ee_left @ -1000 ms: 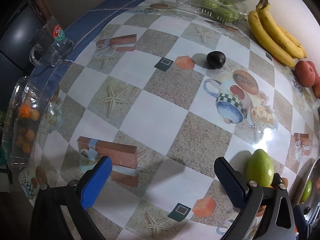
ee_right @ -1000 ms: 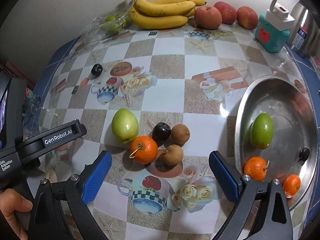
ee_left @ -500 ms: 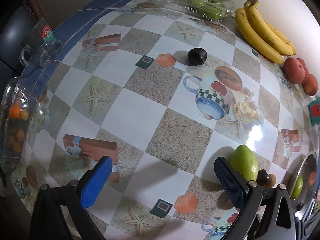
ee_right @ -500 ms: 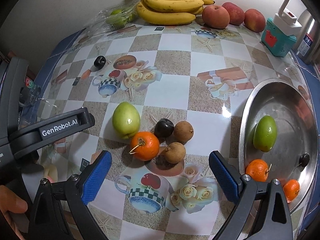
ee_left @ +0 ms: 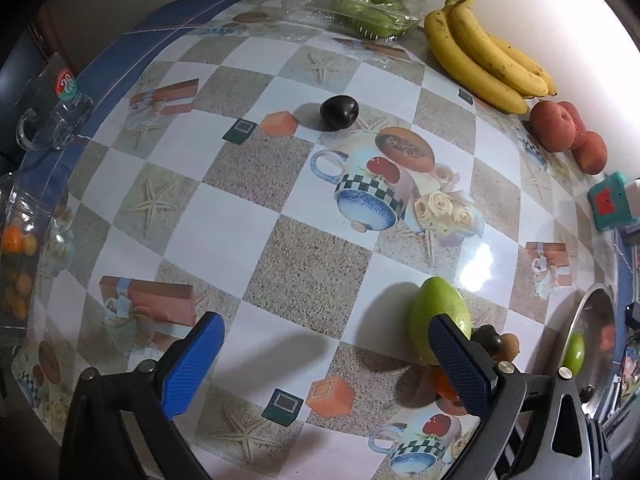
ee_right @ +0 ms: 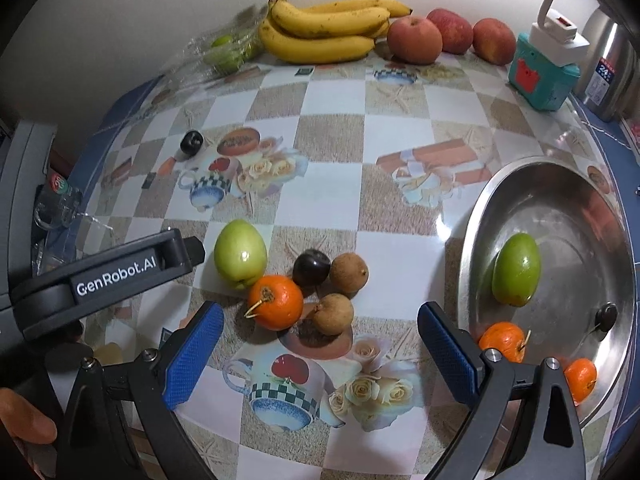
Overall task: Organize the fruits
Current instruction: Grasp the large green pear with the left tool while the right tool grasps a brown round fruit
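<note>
In the right wrist view a cluster lies mid-table: a green fruit, an orange, a dark plum and two brown round fruits. A steel bowl at the right holds a green fruit and two small oranges. My right gripper hovers open just in front of the cluster. My left gripper is open and empty, its right finger overlapping the green fruit. A lone dark plum sits far up the table.
Bananas, three apples and a clear box of green fruit line the back wall. A teal device and a steel flask stand at the back right. A glass mug sits at the left edge.
The left gripper has swung right, so the green fruit, bowl and teal device come further into its view. The right gripper has drawn slightly closer to the cluster. Both stay open.
</note>
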The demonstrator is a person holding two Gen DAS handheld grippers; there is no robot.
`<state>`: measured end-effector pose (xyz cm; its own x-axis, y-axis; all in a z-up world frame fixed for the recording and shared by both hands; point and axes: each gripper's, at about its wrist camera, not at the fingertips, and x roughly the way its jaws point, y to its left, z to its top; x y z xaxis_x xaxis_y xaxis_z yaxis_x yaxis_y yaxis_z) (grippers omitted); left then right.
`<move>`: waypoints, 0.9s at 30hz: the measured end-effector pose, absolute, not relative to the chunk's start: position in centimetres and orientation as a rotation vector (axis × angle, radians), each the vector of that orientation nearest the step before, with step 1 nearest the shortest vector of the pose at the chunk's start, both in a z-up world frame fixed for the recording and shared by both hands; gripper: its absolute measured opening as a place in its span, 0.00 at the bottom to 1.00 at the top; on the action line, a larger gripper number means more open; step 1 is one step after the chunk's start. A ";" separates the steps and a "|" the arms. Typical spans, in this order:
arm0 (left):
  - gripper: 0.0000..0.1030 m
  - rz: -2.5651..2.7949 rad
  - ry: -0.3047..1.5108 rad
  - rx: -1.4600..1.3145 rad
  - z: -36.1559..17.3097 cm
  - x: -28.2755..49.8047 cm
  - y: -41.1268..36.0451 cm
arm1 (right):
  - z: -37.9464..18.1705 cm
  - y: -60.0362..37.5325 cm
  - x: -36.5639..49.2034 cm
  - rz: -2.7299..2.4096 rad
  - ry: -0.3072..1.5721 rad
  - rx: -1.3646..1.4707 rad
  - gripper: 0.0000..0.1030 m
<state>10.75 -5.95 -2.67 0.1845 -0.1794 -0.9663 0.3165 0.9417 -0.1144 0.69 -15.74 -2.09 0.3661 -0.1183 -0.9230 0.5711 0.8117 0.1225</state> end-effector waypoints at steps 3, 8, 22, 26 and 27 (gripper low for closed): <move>1.00 -0.364 1.346 0.106 -2.8 10.9 -5.8 | -1.8 -16.0 0.5 -0.457 1.092 0.494 0.95; 1.00 -0.408 1.352 0.106 -3.3 11.0 -5.7 | -1.8 -16.6 0.4 -0.473 1.075 0.509 0.94; 0.87 -0.535 1.343 0.083 -3.6 10.7 -8.0 | -4.0 -17.9 -0.4 -0.497 1.120 0.600 0.56; 0.76 -0.556 1.342 0.098 -3.9 10.4 -8.9 | -4.9 -18.0 -0.5 -0.500 1.143 0.616 0.53; 0.76 -0.558 1.344 0.102 -4.1 10.4 -9.1 | -5.2 -18.1 -0.5 -0.499 1.149 0.622 0.50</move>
